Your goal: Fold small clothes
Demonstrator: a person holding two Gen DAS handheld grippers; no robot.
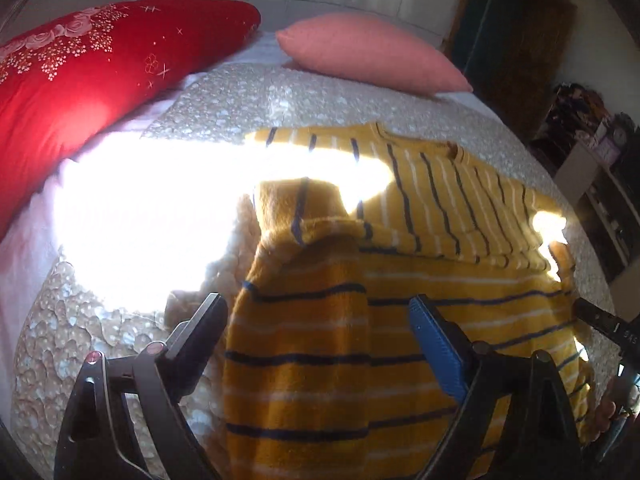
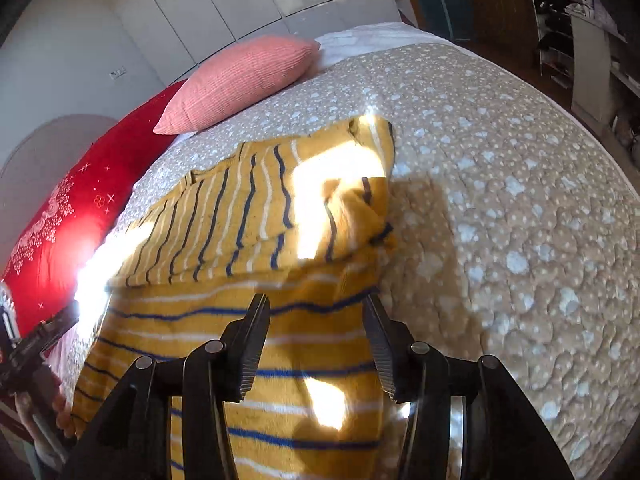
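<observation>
A mustard-yellow sweater (image 1: 440,208) with navy and white stripes lies on the bed, partly folded, one sleeve laid across its middle. My left gripper (image 1: 318,304) hangs open and wide over the sweater's near left part, its pads clear of the cloth. In the right wrist view the same sweater (image 2: 224,216) fills the lower centre. My right gripper (image 2: 315,300) stands open above its near right edge, with nothing pinched. The other tool shows at the edge of each view: the right gripper's finger (image 1: 600,320) and the left gripper's finger (image 2: 40,340).
A beige quilt (image 2: 500,200) with pale spots covers the bed. A red flowered pillow (image 1: 100,68) and a pink cushion (image 1: 368,52) lie at the head. Strong sun glare falls left of the sweater. Shelves (image 2: 580,40) stand beyond the bed's right side.
</observation>
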